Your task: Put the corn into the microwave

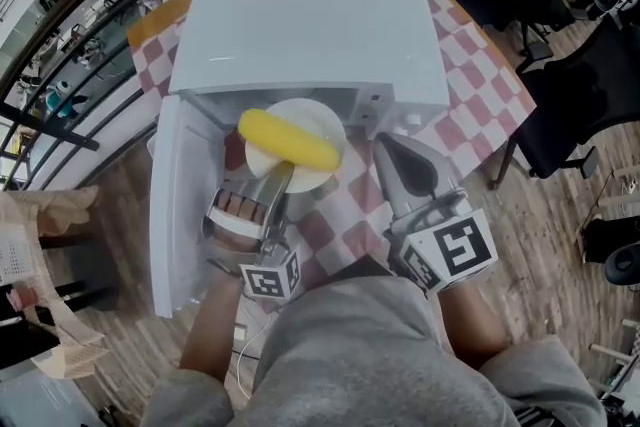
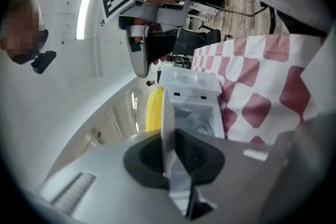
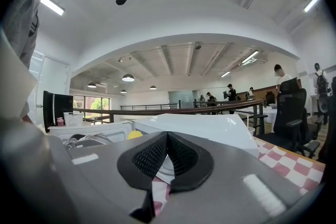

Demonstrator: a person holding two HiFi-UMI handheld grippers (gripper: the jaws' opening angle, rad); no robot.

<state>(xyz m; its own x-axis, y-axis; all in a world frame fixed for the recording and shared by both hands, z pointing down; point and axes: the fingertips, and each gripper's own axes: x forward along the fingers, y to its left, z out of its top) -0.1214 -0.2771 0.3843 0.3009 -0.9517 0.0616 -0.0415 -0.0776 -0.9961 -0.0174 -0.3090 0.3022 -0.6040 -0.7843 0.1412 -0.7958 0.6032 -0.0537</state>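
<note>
1. left tongs (image 1: 281, 173) pinched on the rim of the plate (image 1: 320, 118); corn (image 1: 288, 141) carried on it before the open microwave (image 1: 310, 25).
2. right tongs (image 1: 388, 147) pressed together, empty.
3. insertion step in hand; the plate is to be slid in level.

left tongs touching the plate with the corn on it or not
Touching. The left gripper view shows the white plate edge-on, its rim pinched in the closed left tongs, with the corn lying on the plate beyond them.

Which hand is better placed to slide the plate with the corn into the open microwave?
Left. The left tongs grip the plate rim, with the corn lying on it, at the microwave opening. The right tongs are shut and empty.
</note>
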